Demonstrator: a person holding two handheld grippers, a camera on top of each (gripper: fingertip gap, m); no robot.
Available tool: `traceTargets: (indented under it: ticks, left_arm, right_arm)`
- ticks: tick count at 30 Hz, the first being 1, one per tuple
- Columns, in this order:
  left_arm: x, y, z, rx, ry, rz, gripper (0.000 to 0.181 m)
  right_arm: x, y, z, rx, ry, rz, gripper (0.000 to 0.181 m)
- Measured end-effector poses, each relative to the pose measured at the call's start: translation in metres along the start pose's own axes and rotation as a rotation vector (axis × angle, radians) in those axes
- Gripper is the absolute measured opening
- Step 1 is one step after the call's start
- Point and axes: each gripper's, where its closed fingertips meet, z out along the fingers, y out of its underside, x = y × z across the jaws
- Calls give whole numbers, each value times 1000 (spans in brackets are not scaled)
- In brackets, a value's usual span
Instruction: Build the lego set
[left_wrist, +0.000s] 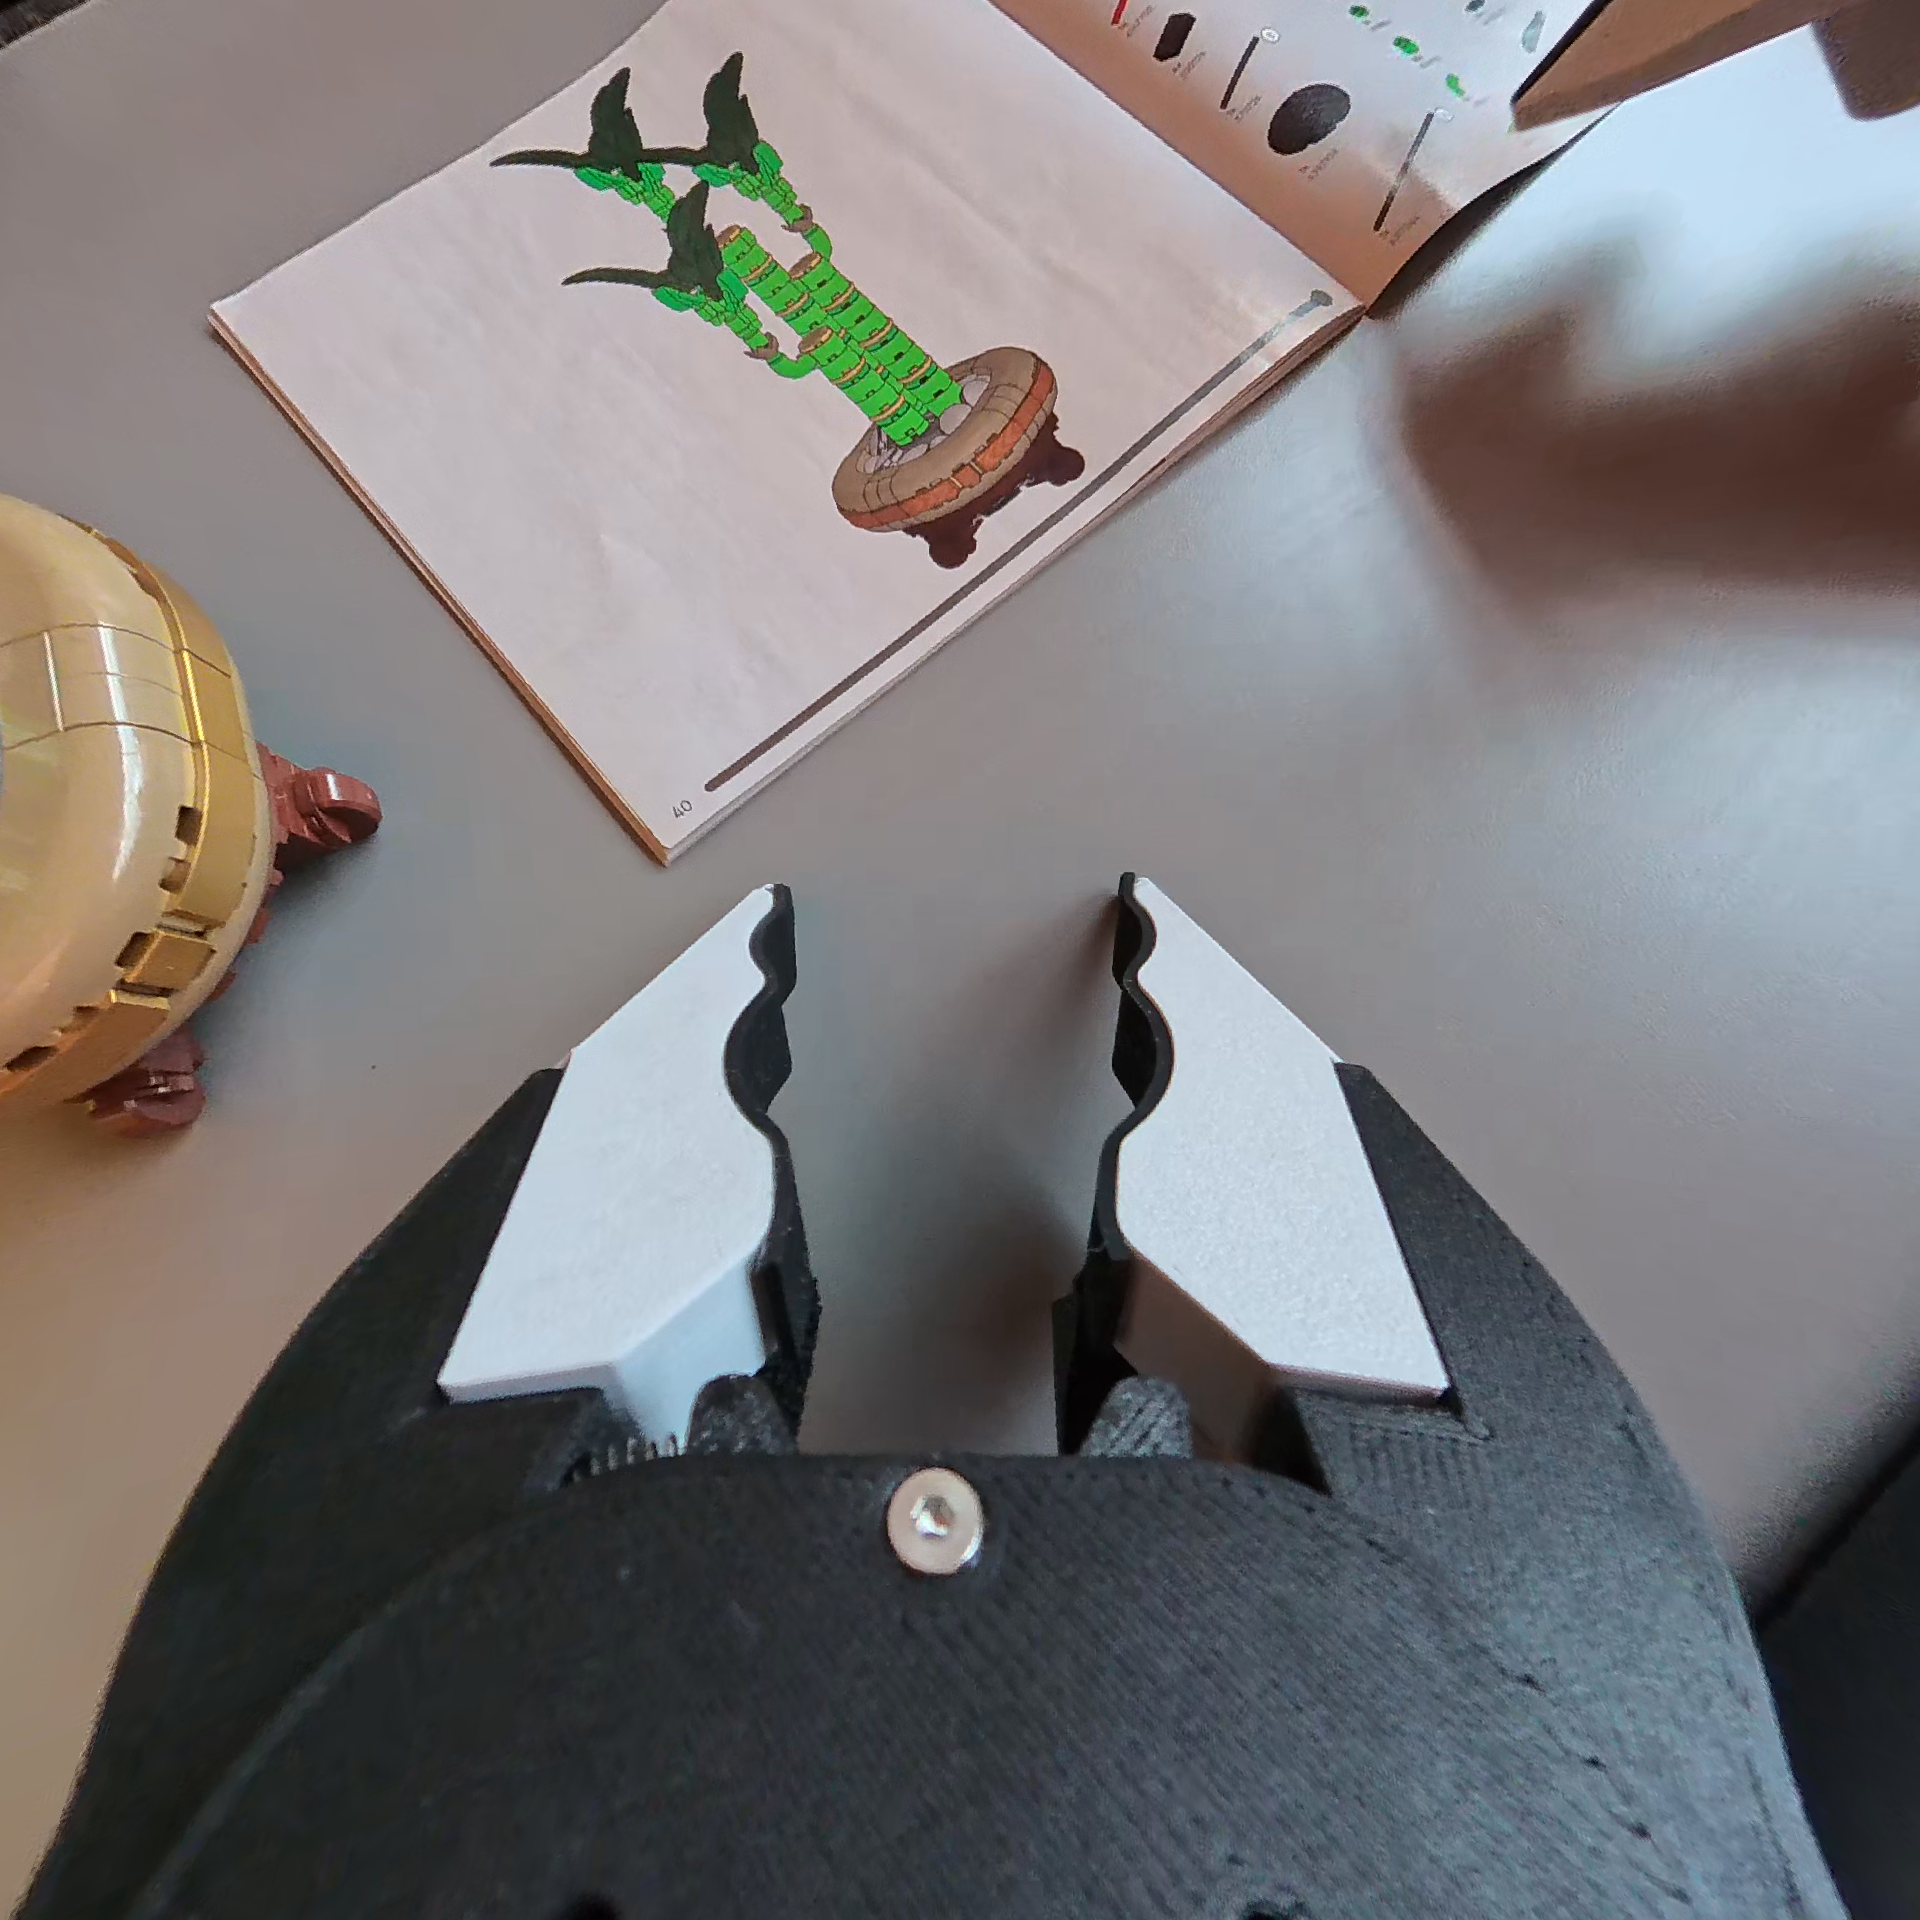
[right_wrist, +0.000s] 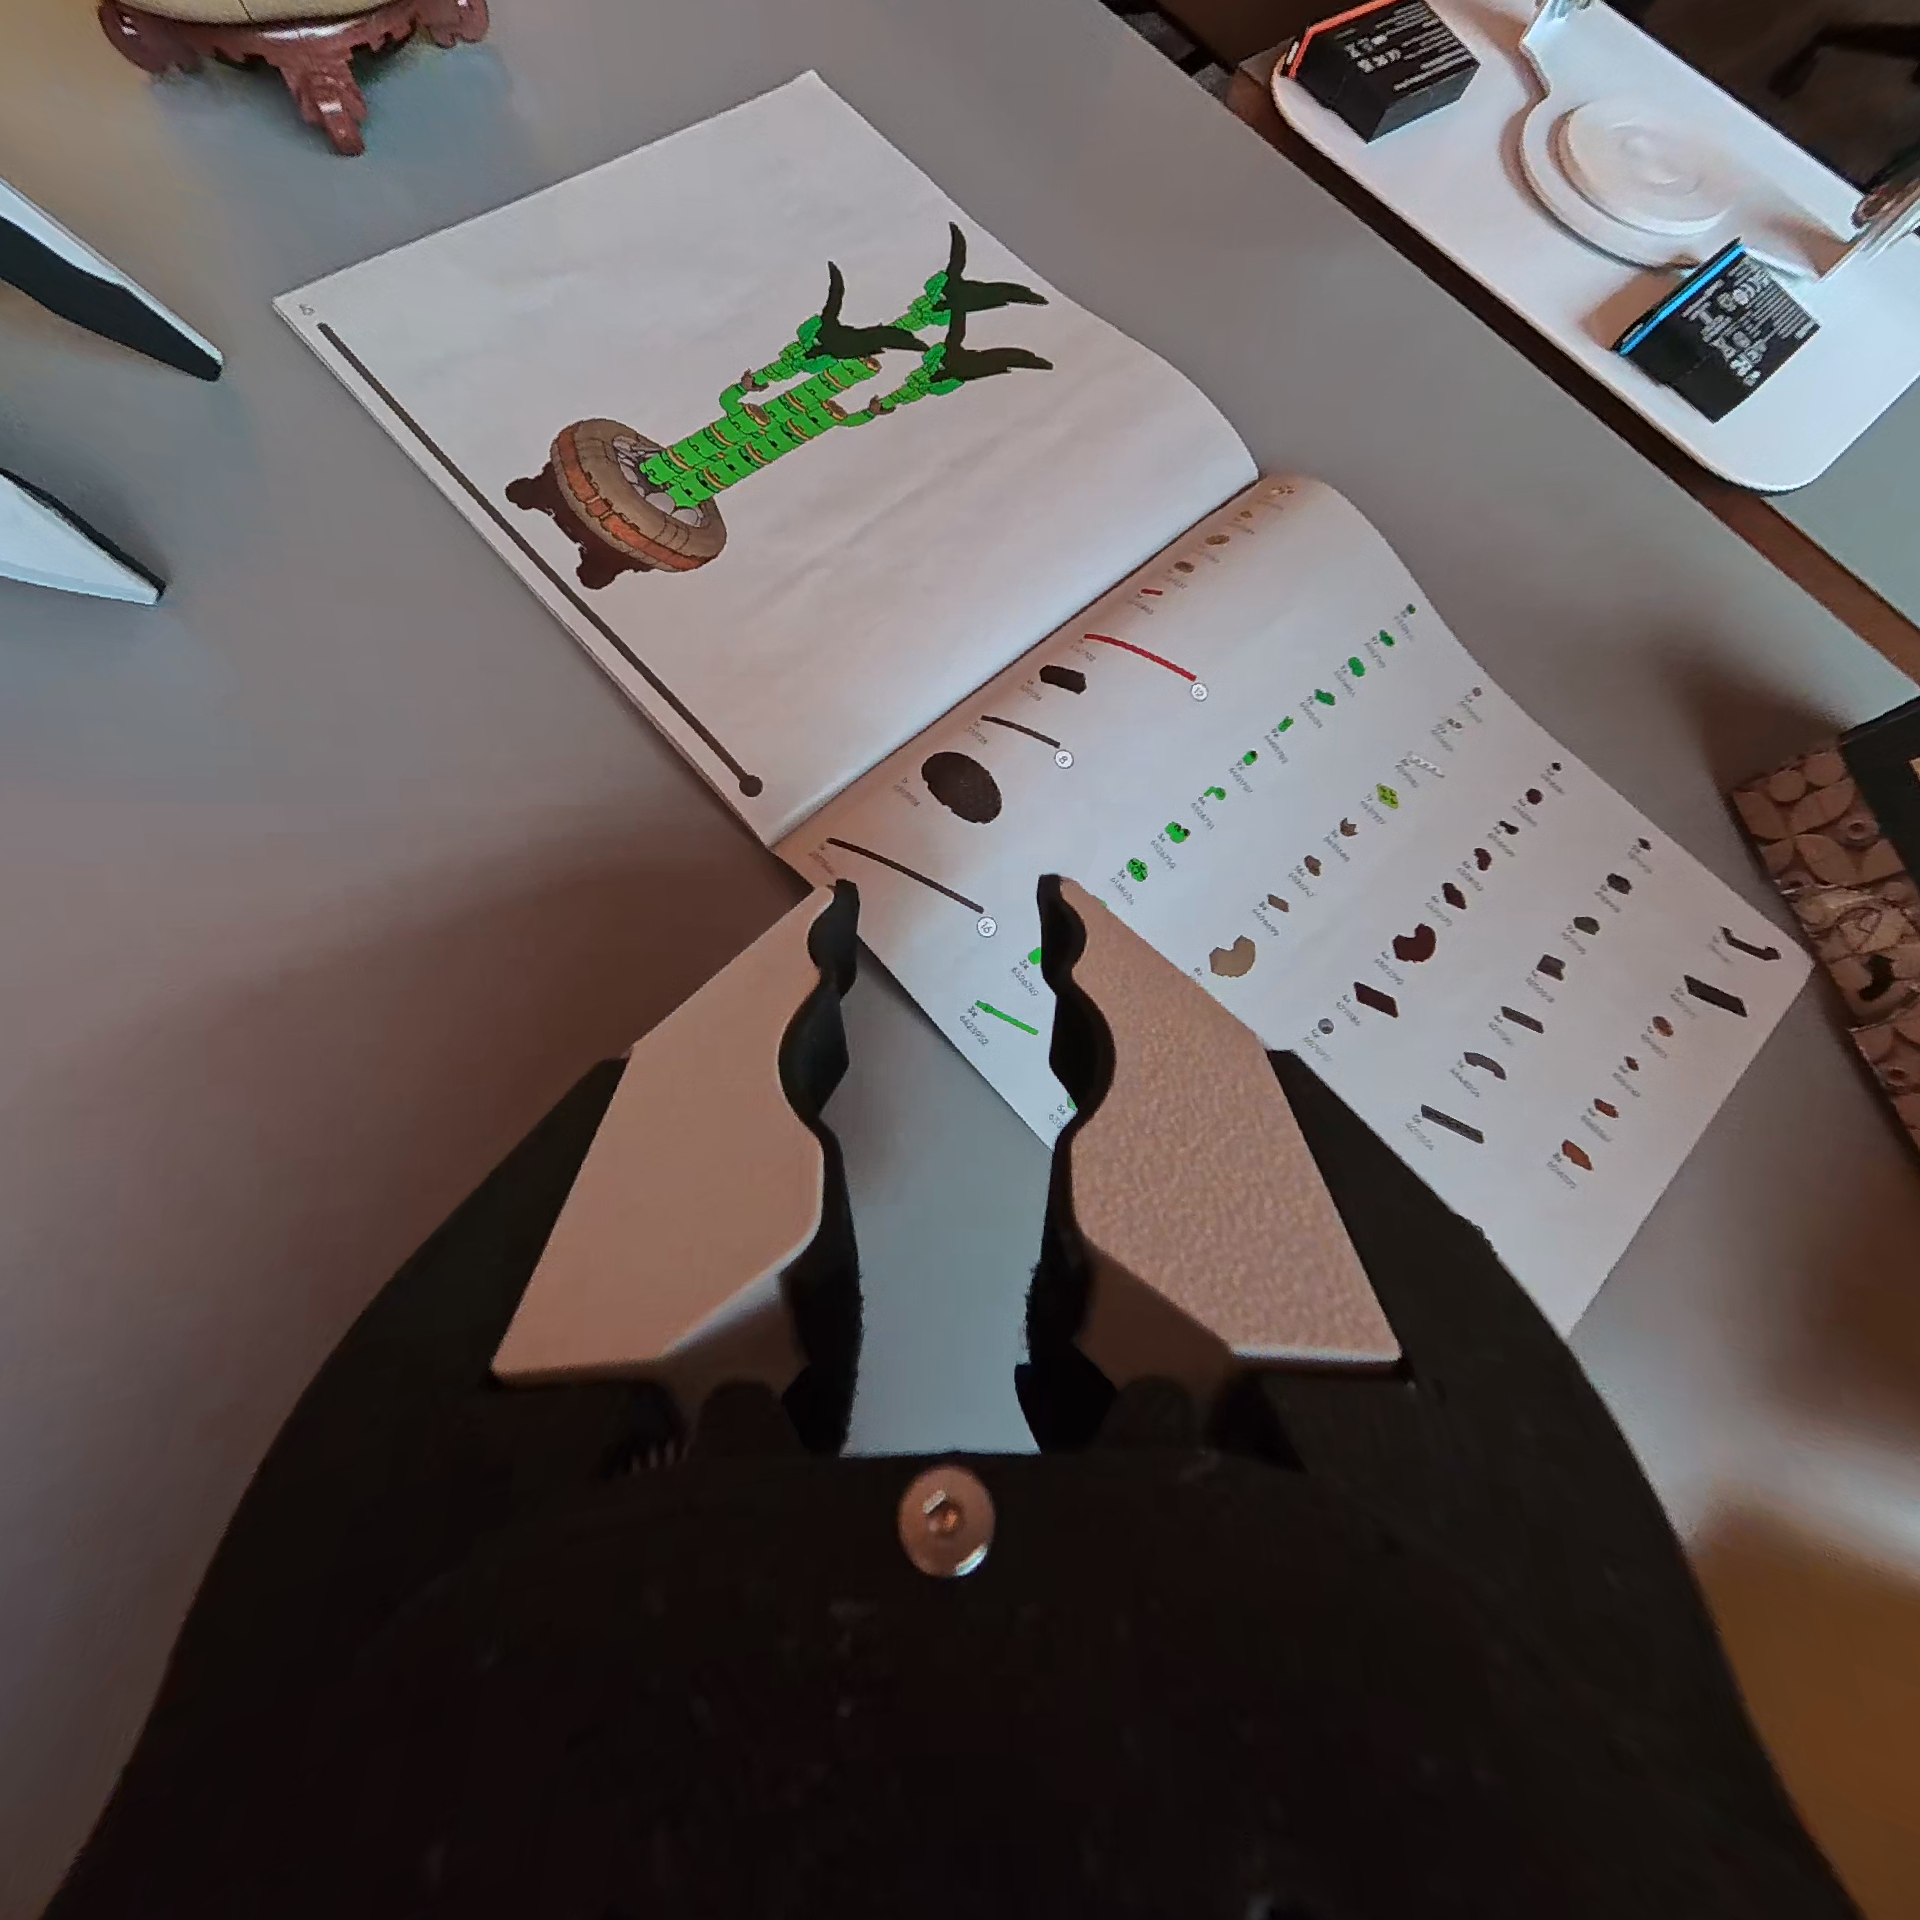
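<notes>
With the left gripper (left_wrist: 951, 894) and right gripper (right_wrist: 945, 894) being held parted and empty, the tan pot (left_wrist: 94, 790) at nine o'clock is probably being judged brittle, best taken by its rigid rim.

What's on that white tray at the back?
The white tray holds two black boxes and a white round disc. Something shiny sits at its edge, cut off by the picture.
</notes>
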Motion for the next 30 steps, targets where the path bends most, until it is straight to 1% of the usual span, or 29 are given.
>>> traceTargets:
  ticks: [5, 6, 7, 11, 15, 30]
  left_arm:
    - [-2, 0, 0, 14, -5, -4, 59]
    - [-3, 0, 0, 16, -10, -11, 62]
    - [-5, -1, 0, 20, -15, -22, 59]
    - [-10, -2, 0, 37, -21, -49, 59]
    - [-11, -2, 1, 40, -26, -38, 60]
    - [-9, -3, 3, 59, -17, -18, 68]
  right_arm:
    - [-3, 0, 3, 4, -23, 11, 35]
    - [-4, 0, 3, 5, -25, 10, 35]
    - [-4, 0, 4, 6, -24, 8, 35]
    - [-3, 0, 4, 3, -28, 6, 35]
    - [-2, -3, 3, 18, -23, 5, 35]
    - [-7, 1, 8, 0, -50, -9, 37]
